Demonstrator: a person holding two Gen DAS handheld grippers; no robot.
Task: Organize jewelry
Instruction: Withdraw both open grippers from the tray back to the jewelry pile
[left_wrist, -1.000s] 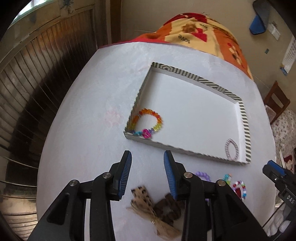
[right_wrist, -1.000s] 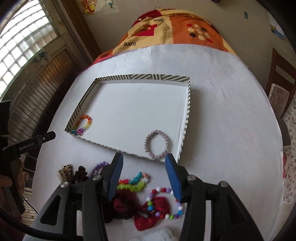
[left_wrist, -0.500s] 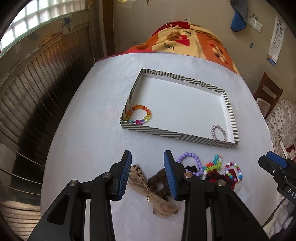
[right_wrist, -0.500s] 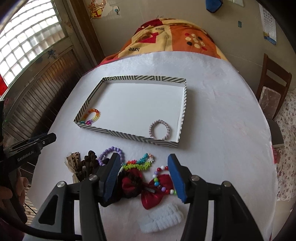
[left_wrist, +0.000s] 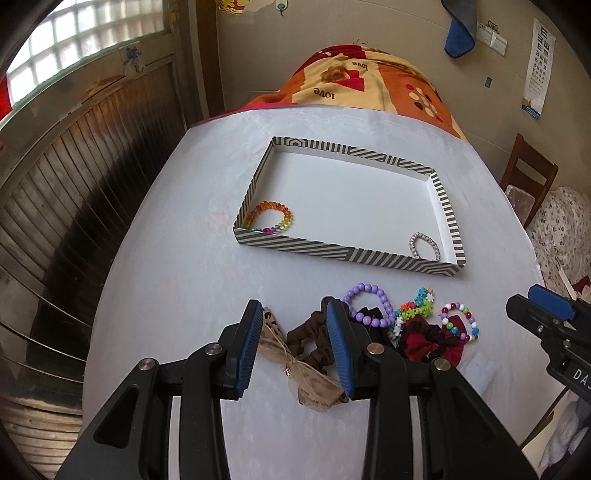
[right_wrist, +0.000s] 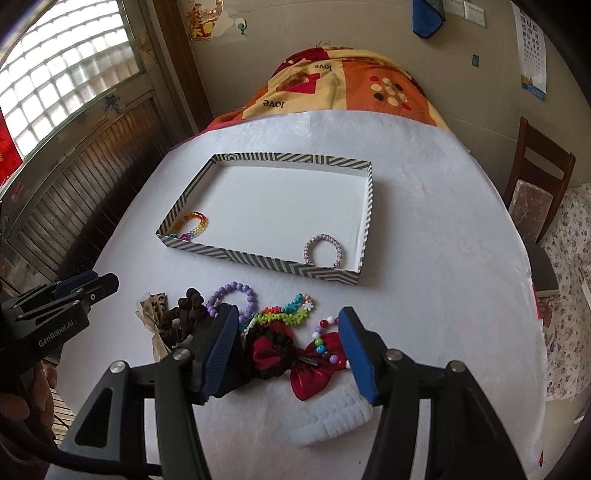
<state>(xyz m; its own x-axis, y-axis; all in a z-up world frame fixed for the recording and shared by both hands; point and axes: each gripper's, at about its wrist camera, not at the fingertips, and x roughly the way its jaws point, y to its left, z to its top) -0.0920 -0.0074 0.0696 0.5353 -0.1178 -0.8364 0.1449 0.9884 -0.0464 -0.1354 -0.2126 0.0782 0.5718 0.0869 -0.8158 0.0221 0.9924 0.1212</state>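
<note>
A striped tray (left_wrist: 334, 254) (right_wrist: 258, 258) sits mid-table, holding a rainbow bead bracelet (left_wrist: 271, 219) (right_wrist: 194, 225) at its near left corner and a pale beaded bracelet (left_wrist: 424, 245) (right_wrist: 325, 251) at its near right. In front of it lie a purple bead bracelet (left_wrist: 367, 304) (right_wrist: 236, 299), a brown scrunchie (left_wrist: 308, 338) (right_wrist: 183, 317), a leopard bow (left_wrist: 299, 365) (right_wrist: 153, 317), a neon flower band (left_wrist: 415, 310) (right_wrist: 286, 312), a multicolour bead bracelet (left_wrist: 460, 321) and red bows (right_wrist: 291, 356). My left gripper (left_wrist: 293, 314) is open above the scrunchie. My right gripper (right_wrist: 288, 314) is open above the red bows.
The table (left_wrist: 177, 288) has a white cover; its left edge drops to a slatted wall. A white knit item (right_wrist: 332, 413) lies near the front edge. A patterned blanket (right_wrist: 340, 88) lies at the far end. A wooden chair (right_wrist: 539, 184) stands at the right.
Both grippers have pulled back and up from the tray, so the pile of accessories in front of it now lies under the fingers. Both stayed open.
</note>
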